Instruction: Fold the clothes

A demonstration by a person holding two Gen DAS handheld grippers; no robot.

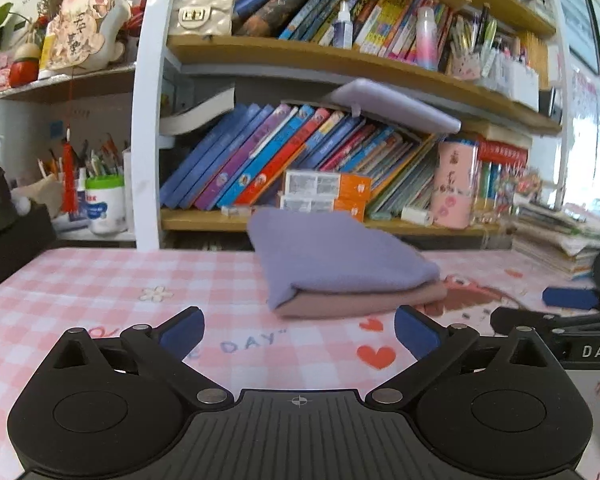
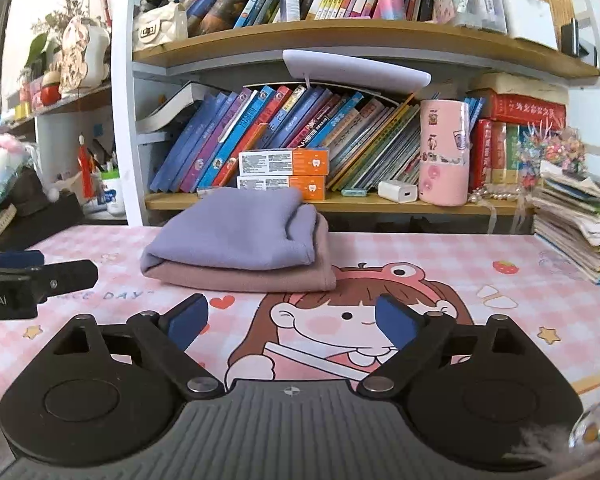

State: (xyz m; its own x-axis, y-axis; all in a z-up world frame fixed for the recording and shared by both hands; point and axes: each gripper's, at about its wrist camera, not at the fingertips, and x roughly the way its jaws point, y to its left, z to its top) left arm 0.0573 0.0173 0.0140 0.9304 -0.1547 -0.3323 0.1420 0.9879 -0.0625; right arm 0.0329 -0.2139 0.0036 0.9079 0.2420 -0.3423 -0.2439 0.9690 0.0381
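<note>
A folded lavender garment [image 1: 336, 256] lies on top of a folded mauve-pink garment [image 1: 360, 300] on the pink checked table mat [image 1: 100, 280]. The stack also shows in the right wrist view, lavender [image 2: 236, 232] over mauve [image 2: 260, 278]. My left gripper [image 1: 298, 332] is open and empty, just in front of the stack. My right gripper [image 2: 292, 322] is open and empty, a little short of the stack. The right gripper shows at the right edge of the left wrist view [image 1: 572, 304], and the left gripper at the left edge of the right wrist view [image 2: 28, 276].
A bookshelf [image 2: 340, 200] full of books stands right behind the table. A pile of books and papers [image 2: 580, 232] sits at the table's right. Orange boxes [image 2: 284, 172] and a pink cylinder [image 2: 444, 152] stand on the lowest shelf. A black box [image 1: 4, 236] is at the left.
</note>
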